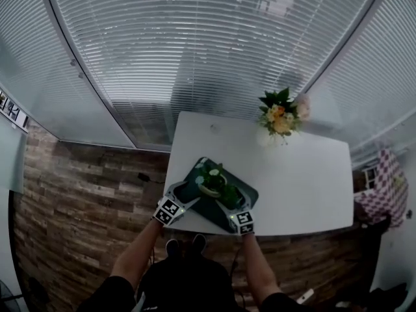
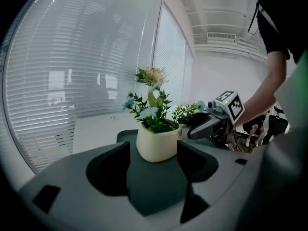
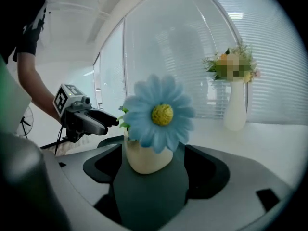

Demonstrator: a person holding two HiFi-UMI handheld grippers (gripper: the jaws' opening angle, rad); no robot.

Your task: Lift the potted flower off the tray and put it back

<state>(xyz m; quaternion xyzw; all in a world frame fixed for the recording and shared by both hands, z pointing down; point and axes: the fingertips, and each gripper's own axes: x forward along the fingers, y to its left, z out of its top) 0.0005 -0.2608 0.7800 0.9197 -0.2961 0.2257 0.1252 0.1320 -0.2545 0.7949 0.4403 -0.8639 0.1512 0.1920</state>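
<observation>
Right gripper view shows a cream pot (image 3: 144, 160) with green sprigs and a big blue daisy (image 3: 159, 114) on the dark tray (image 3: 149, 196), while the left gripper (image 2: 153, 147) and right gripper (image 3: 153, 152) are both spread wide, gripping nothing.

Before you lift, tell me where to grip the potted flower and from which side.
Grip the potted flower by its cream pot's wall, under the rim, coming in level from the side. It stands upright on the tray, round-bodied, with leaves and a blue daisy overhanging the top. The left gripper has open jaws flanking it.
</observation>
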